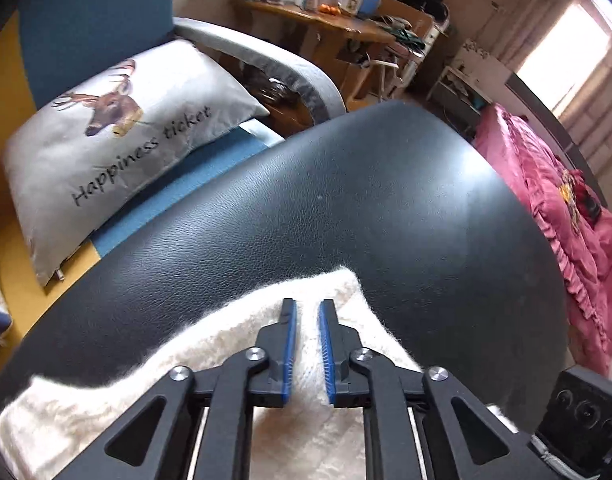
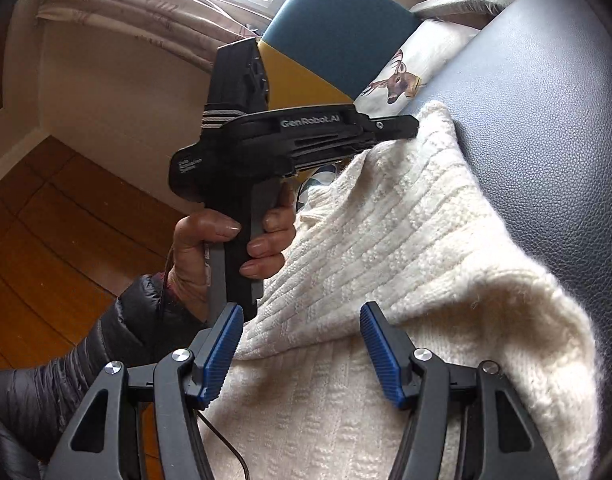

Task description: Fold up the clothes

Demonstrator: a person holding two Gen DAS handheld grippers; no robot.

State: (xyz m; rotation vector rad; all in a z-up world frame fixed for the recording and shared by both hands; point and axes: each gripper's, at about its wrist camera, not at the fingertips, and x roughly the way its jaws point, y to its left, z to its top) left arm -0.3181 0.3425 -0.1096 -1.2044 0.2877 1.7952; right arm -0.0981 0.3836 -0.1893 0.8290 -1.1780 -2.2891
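Left tongs [image 1: 306, 306], black linkage arms with blue ribbed pads, stand with a narrow gap between the pads and nothing pinched; cream wool shows through the gap. Right tongs [image 2: 302, 314] are spread wide, also holding nothing.

Beneath and ahead of both lies the cream-white, chunky ribbed-knit sweater [image 2: 406, 240], fuzzy at its edges, resting on the black pebbled-leather tabletop [image 1: 366, 200]. In the right wrist view a flap of the knit is turned over just ahead of the right tongs, its rolled edge sagging to their right; the sweater's lower part runs out of frame under the linkage, so its full outline cannot be made out. In the left wrist view only a blurred corner of it shows around the left tongs, the rest cut off at the bottom edge.

Ahead and to the left of the right tongs, a hand [image 2: 230, 252] in a dark quilted sleeve [image 2: 86, 360] grips the handle of the left tool; that tool's tips reach the far edge of the sweater, though whether they touch it is hard to tell from this side.

Beyond the tabletop, ahead-left of the left tongs, a white cushion printed with a deer and "Happiness ticket" [image 1: 118, 136] leans on a blue and yellow chair [image 1: 94, 12]. To their far right lies a crumpled pink ruffled bedspread [image 1: 554, 208].
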